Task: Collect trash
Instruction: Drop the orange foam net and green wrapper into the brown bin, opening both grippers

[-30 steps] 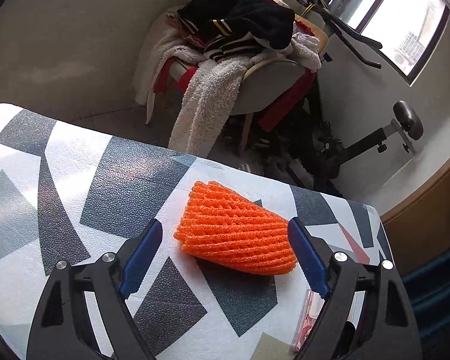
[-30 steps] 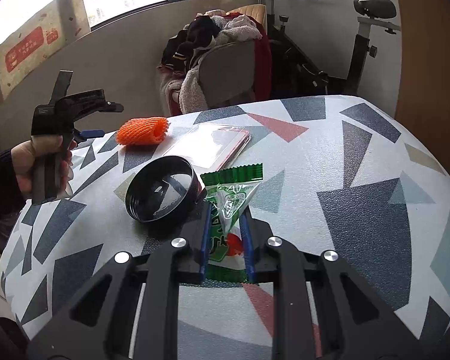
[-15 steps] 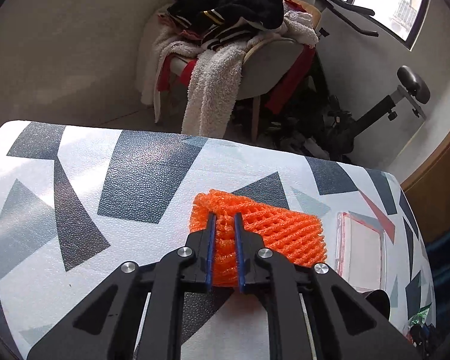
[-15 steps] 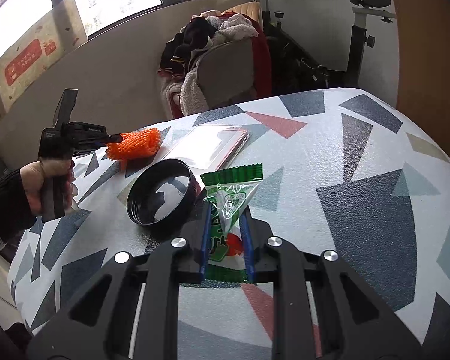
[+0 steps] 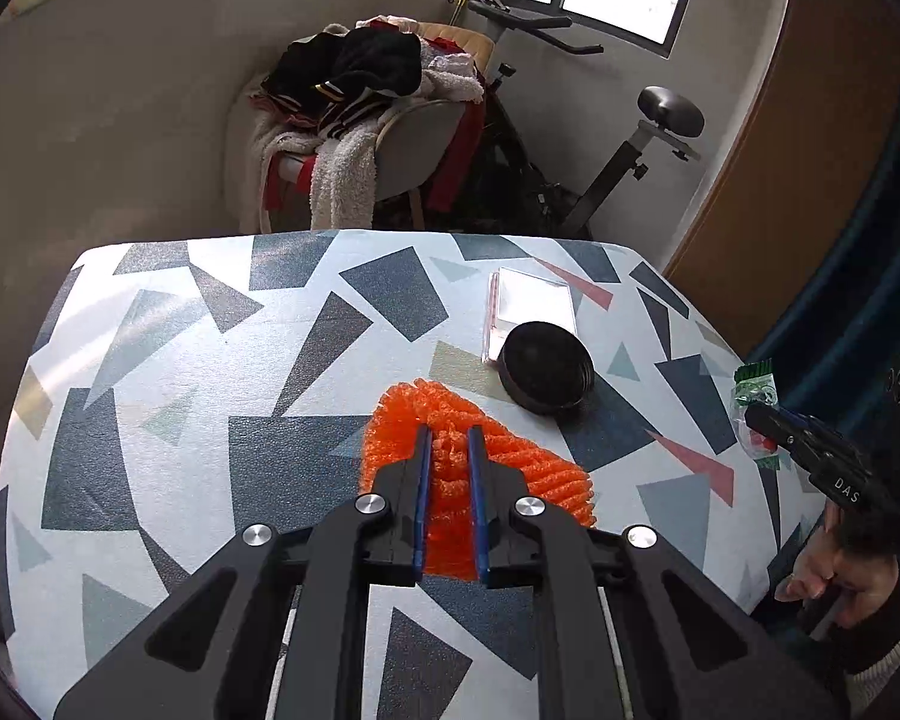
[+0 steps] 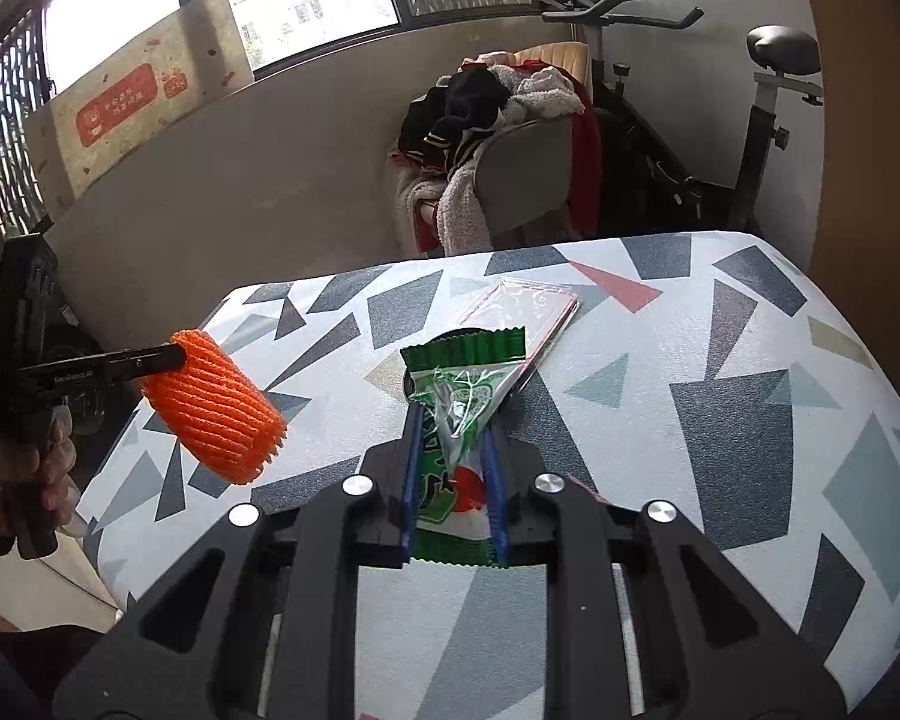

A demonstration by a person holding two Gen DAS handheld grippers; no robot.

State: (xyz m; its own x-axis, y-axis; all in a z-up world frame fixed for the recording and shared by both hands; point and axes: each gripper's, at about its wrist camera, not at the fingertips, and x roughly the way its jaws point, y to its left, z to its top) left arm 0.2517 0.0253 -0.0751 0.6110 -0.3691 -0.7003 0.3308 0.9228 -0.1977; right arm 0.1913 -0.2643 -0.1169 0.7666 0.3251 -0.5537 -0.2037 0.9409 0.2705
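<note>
My left gripper (image 5: 449,438) is shut on an orange foam fruit net (image 5: 528,468), lifted off the patterned table (image 5: 210,360). The right wrist view shows the same orange net (image 6: 216,414) hanging in the air off the table's left edge, pinched by the left gripper (image 6: 177,357). My right gripper (image 6: 453,420) is shut on a green snack wrapper (image 6: 459,384), raised above the table. In the left wrist view that wrapper (image 5: 753,390) and the right gripper (image 5: 750,414) appear at the far right.
A black round lid (image 5: 546,375) and a clear plastic sleeve (image 5: 531,306) lie on the table's far right part. Behind the table stand a chair piled with clothes (image 5: 360,120) and an exercise bike (image 5: 630,150). A hand (image 5: 834,564) holds the right gripper.
My left gripper shut on the orange net, lifted it off the table and drew it back toward the near left edge. My right gripper rose with the green wrapper still held.
</note>
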